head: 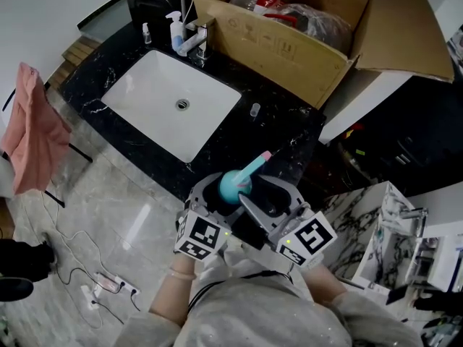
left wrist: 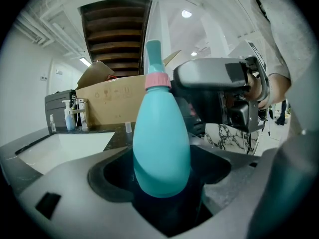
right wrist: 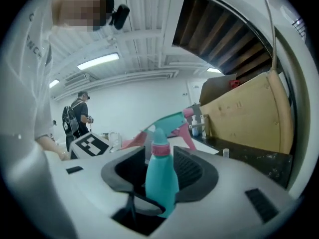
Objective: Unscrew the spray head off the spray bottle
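Note:
A teal spray bottle [head: 234, 183] with a pink collar [right wrist: 160, 149] and a pink-tipped spray head [right wrist: 172, 122] hangs in front of me over the floor, just short of the black counter. My left gripper [head: 217, 197] is shut on the bottle's round body [left wrist: 160, 148], which stands up between its pads. My right gripper [head: 269, 194] comes in from the right at neck height. In the right gripper view its dark pads [right wrist: 195, 169] flank the neck and shoulder, with dark gaps on both sides of the collar. In the left gripper view the right gripper [left wrist: 197, 111] sits beside the collar.
Ahead are a white sink [head: 141, 85] set in the black counter [head: 278, 125], a pump bottle [head: 174, 31] by the tap, and a small clear cup [head: 255, 110]. A big open cardboard box [head: 289, 45] stands behind. A pink cloth [head: 32, 132] hangs left; cables [head: 108, 284] lie on the floor.

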`<state>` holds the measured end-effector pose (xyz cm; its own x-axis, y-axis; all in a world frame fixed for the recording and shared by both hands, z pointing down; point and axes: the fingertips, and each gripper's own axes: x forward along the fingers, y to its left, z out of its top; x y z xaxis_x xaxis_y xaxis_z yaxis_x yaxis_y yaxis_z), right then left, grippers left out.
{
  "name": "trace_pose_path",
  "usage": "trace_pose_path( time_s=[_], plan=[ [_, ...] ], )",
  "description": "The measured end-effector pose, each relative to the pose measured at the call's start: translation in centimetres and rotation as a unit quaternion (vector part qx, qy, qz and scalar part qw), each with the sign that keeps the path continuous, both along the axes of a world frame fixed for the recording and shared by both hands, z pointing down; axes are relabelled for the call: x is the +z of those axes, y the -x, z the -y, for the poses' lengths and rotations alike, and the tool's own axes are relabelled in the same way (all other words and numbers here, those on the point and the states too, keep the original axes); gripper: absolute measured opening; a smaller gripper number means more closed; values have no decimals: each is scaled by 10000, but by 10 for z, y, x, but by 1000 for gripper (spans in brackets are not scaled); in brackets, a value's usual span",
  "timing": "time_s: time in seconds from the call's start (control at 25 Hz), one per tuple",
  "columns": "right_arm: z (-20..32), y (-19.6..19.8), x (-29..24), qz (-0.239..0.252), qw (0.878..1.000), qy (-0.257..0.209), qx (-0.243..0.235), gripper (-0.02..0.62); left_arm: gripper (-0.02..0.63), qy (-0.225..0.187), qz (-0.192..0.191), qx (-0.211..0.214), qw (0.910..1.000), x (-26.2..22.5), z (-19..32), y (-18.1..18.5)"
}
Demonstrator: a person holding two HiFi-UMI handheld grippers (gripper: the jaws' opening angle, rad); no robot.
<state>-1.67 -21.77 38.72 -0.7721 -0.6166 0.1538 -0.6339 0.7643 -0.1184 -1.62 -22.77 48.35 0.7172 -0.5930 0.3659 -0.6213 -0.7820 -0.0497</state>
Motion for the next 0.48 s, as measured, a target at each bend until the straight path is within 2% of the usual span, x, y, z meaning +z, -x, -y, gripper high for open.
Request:
trace_pose_path(
  time_s=[0.08,0.2,0.36,0.48],
  plan=[
    [9,10,4,-61,9999,100,43,198,362,1,16,-2,10000,1,0,0],
    [19,20,-4,6,10000,81,49,198,362,11,28,-1,10000,1,0,-1],
    [22,22,-10,-166,9997,-184,7,156,362,47,7,2,10000,3,-1,-2],
    [20,22,-16,-240,9985,-486,-92,153,362,45,34,22,10000,3,-2,-3]
  ],
)
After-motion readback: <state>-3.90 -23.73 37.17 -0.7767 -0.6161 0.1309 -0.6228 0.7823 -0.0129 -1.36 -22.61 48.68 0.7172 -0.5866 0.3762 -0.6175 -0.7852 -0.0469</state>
